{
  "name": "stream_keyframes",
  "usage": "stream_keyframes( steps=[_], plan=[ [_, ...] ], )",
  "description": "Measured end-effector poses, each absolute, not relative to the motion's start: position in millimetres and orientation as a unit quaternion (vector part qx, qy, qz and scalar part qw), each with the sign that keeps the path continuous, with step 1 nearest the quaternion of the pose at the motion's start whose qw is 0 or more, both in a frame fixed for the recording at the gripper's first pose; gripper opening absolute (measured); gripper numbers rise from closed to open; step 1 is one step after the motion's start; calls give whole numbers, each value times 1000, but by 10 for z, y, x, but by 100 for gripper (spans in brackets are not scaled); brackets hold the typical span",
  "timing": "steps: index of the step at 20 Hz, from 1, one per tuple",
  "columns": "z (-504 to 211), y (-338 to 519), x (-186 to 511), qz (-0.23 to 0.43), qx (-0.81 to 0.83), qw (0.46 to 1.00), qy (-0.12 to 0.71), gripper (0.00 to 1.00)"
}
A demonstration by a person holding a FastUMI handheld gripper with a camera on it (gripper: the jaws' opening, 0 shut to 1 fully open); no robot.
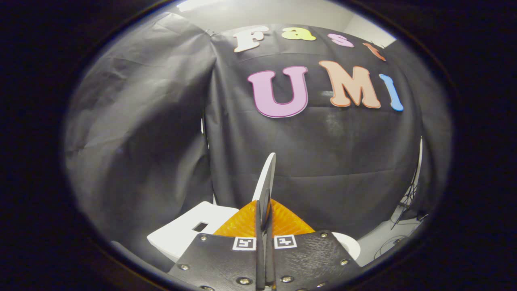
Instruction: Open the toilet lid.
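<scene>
Lid [267,174] first: I see the white toilet lid standing nearly upright and edge-on, a thin curved blade rising from between the fingers of my tool [264,214]. The two fingers are drawn close together with the lid's lower edge pinched between them, so the tool is closed on the lid. The fingers hide where the lid is hinged. To the left of the fingers sits a white block with a small dark rectangular slot, probably the tank [190,230], partly covered by the tool's body. To the right a rounded white piece, perhaps the bowl's rim [349,244], peeks out; most of it is covered. Black cloth [315,161] hangs behind everything. Thin cables [406,202] trail down at the far right, too small to follow.
</scene>
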State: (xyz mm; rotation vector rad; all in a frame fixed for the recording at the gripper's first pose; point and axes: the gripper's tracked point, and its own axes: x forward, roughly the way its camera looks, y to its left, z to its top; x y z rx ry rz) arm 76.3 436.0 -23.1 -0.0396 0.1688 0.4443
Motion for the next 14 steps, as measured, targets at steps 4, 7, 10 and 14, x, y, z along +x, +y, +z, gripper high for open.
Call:
stream_keyframes(
  steps=[4, 7, 10, 14],
  plan=[
    [-249, 4641, 656, 245, -35, 966, 73, 3],
    [-265, 4821, 586, 261, -37, 962, 71, 3],
    [-272, 4968, 530, 271, -34, 959, 72, 3],
    [-287, 5056, 479, 274, -21, 959, 74, 4]
  ],
)
